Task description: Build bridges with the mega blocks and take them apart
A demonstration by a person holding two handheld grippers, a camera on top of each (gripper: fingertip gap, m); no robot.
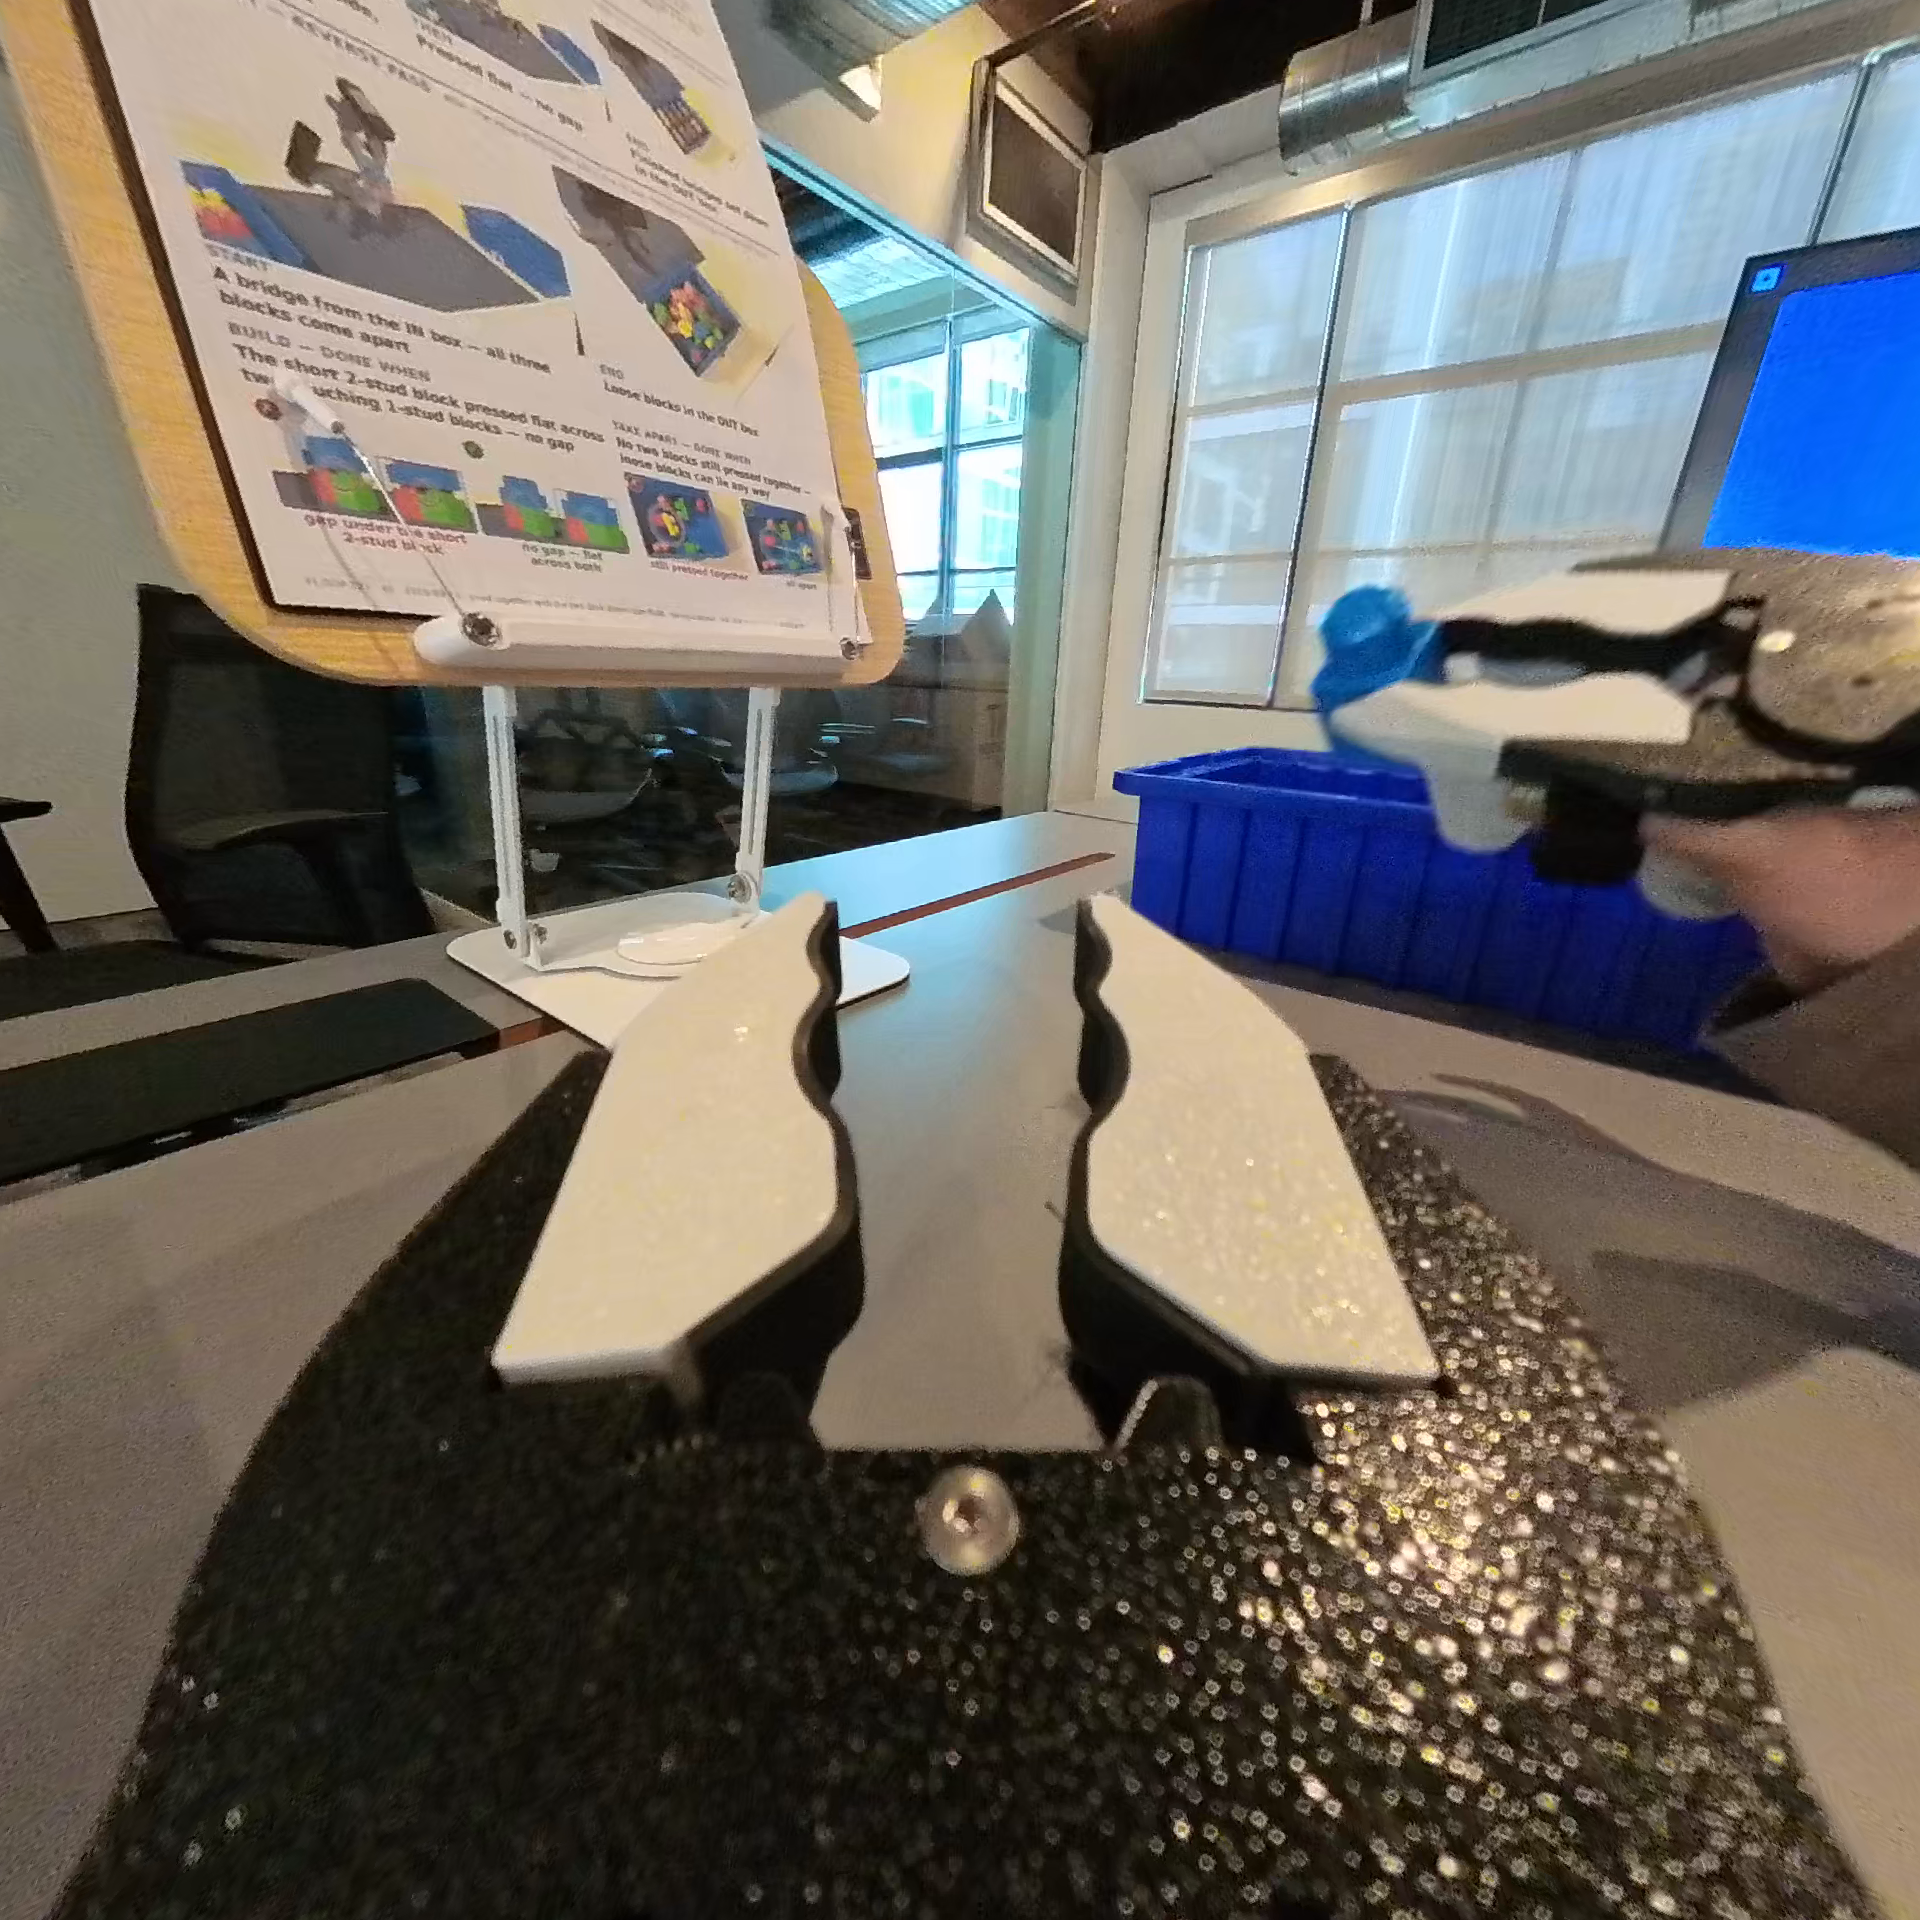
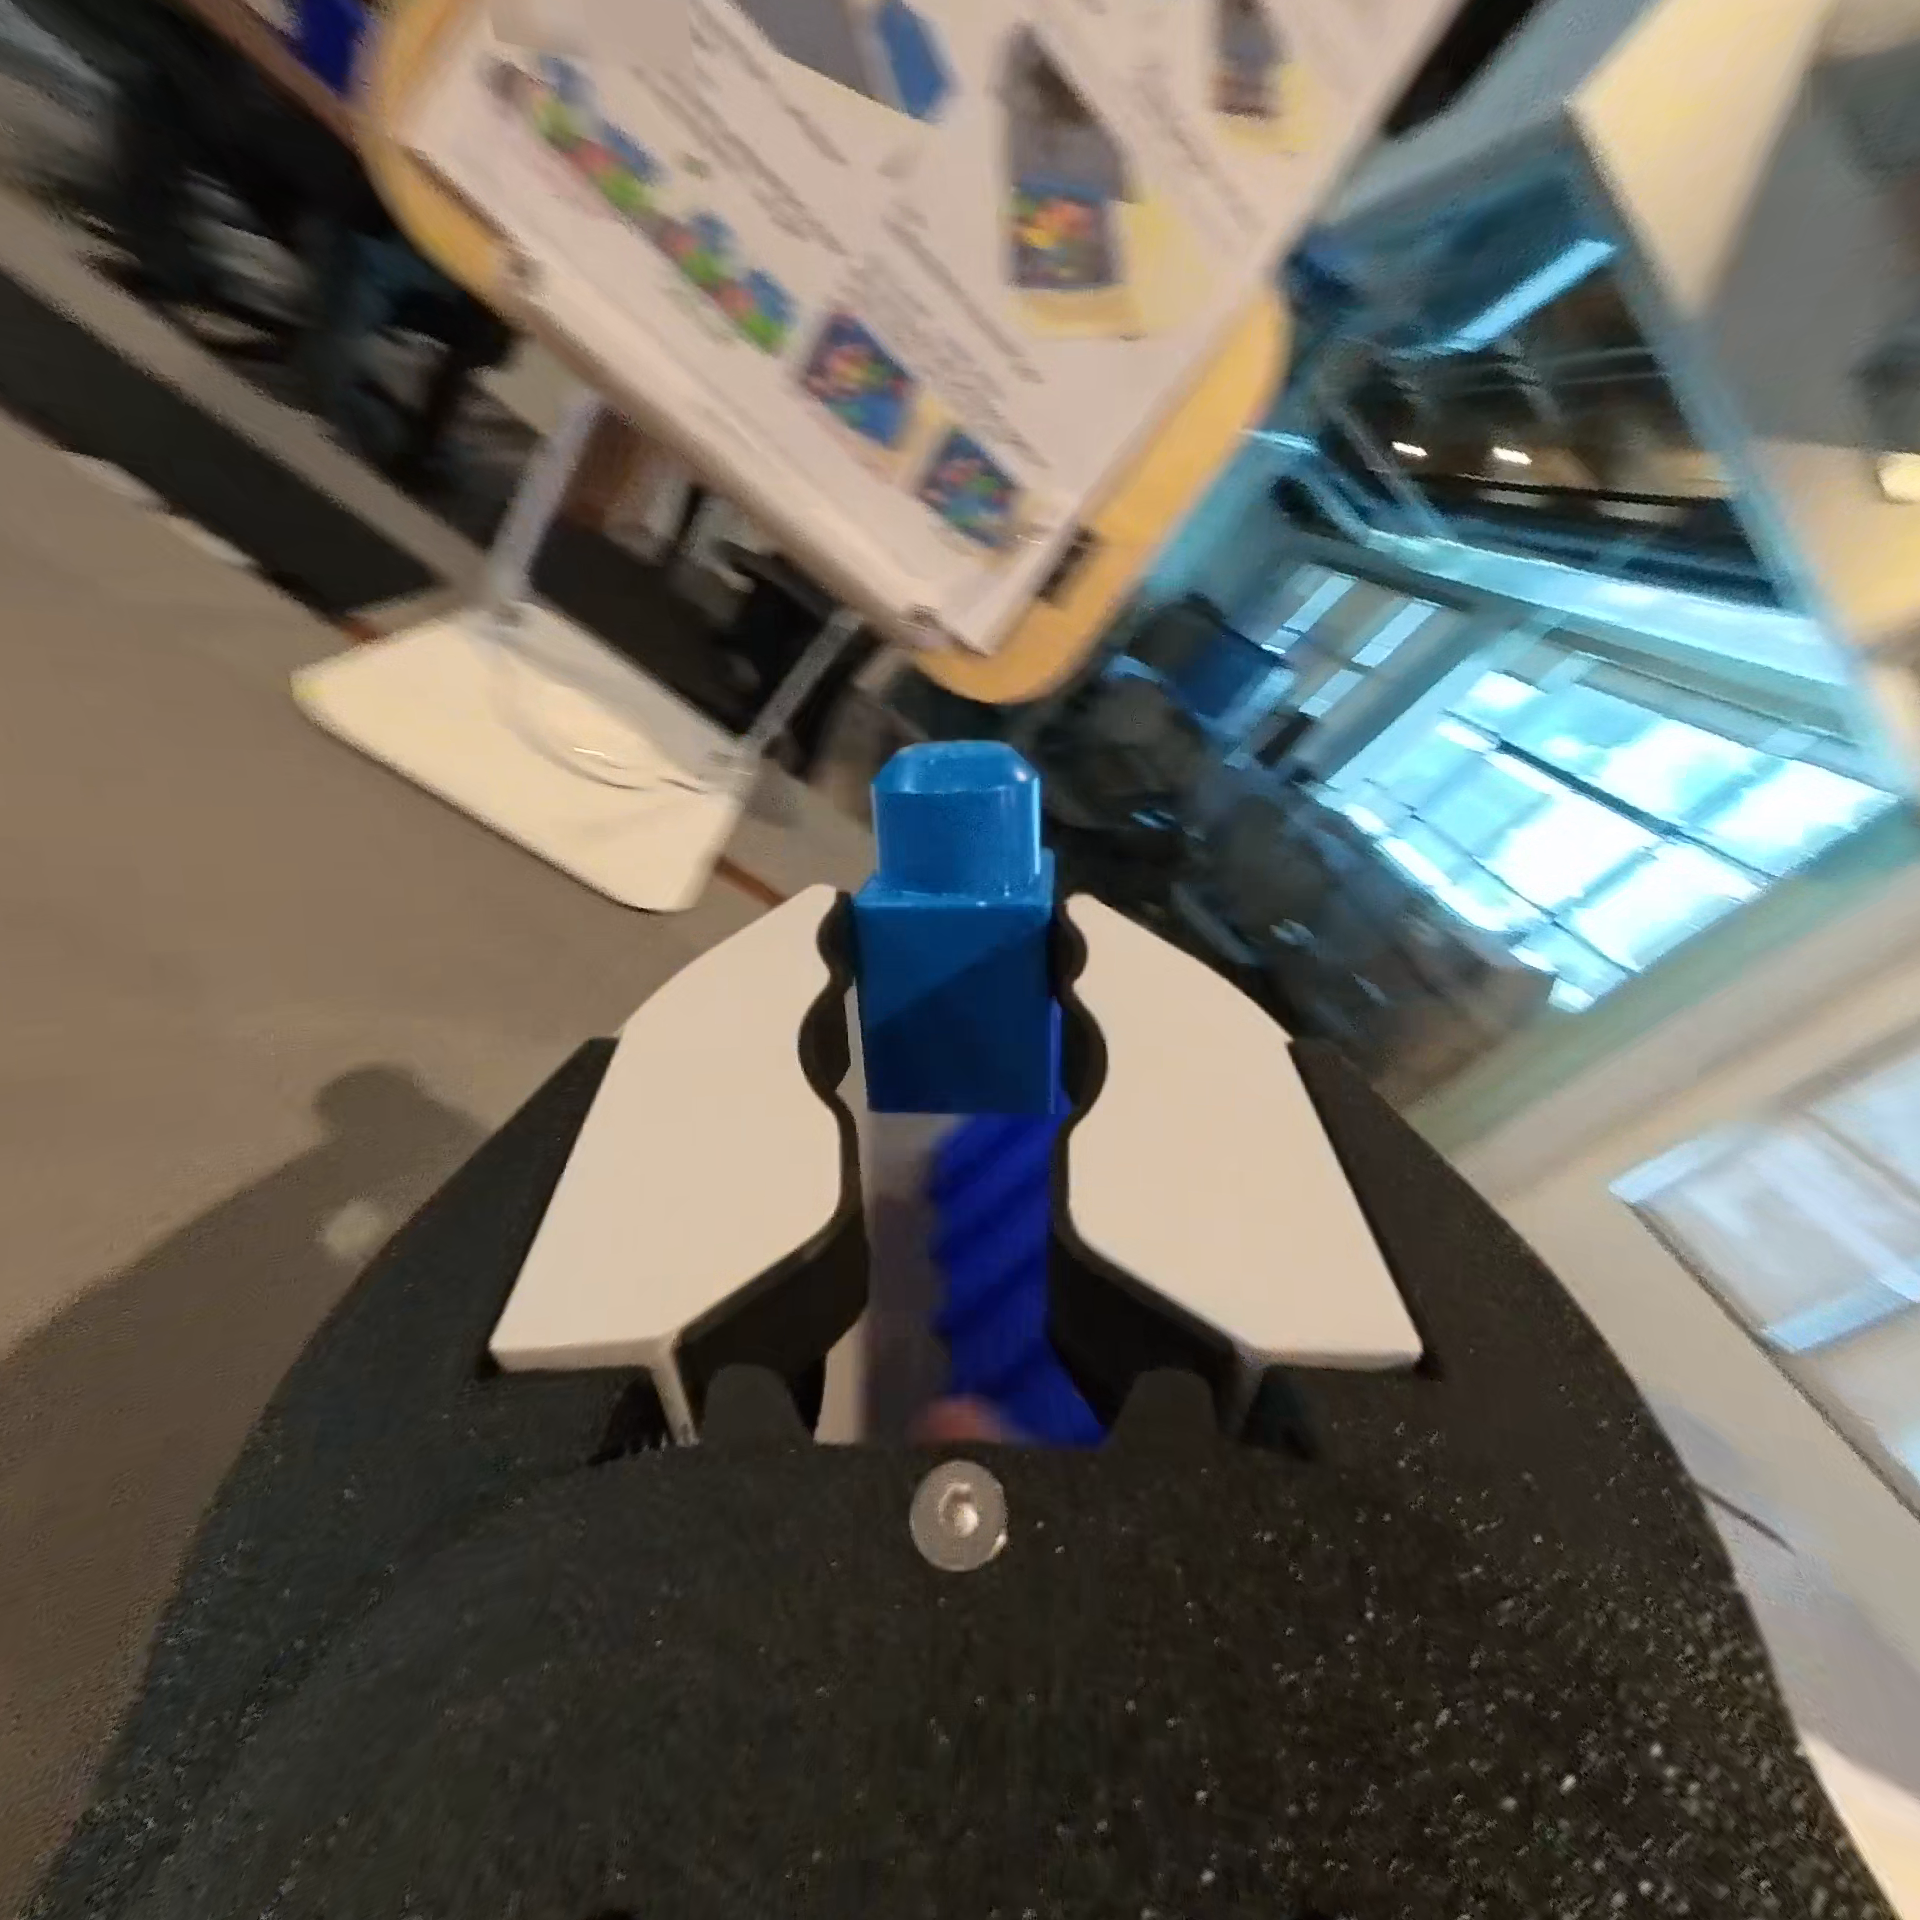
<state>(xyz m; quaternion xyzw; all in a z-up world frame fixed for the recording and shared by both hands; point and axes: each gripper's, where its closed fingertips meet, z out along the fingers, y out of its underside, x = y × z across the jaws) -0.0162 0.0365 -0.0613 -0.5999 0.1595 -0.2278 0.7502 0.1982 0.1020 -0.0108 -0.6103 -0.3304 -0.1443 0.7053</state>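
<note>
My right gripper is shut on a blue mega block, its single stud pointing away from the camera. The view is tilted and blurred. In the left wrist view the right gripper hangs in the air at the right, above a blue bin, with the blue block at its tips. My left gripper is open and empty, low over the grey table. No other blocks show.
A white stand holds an instruction board at the table's far side, also in the right wrist view. A blue screen stands at the far right. A person's hand holds the right gripper. Black chairs stand behind. One gripper's finger ends stand about 25 cm off the other's.
</note>
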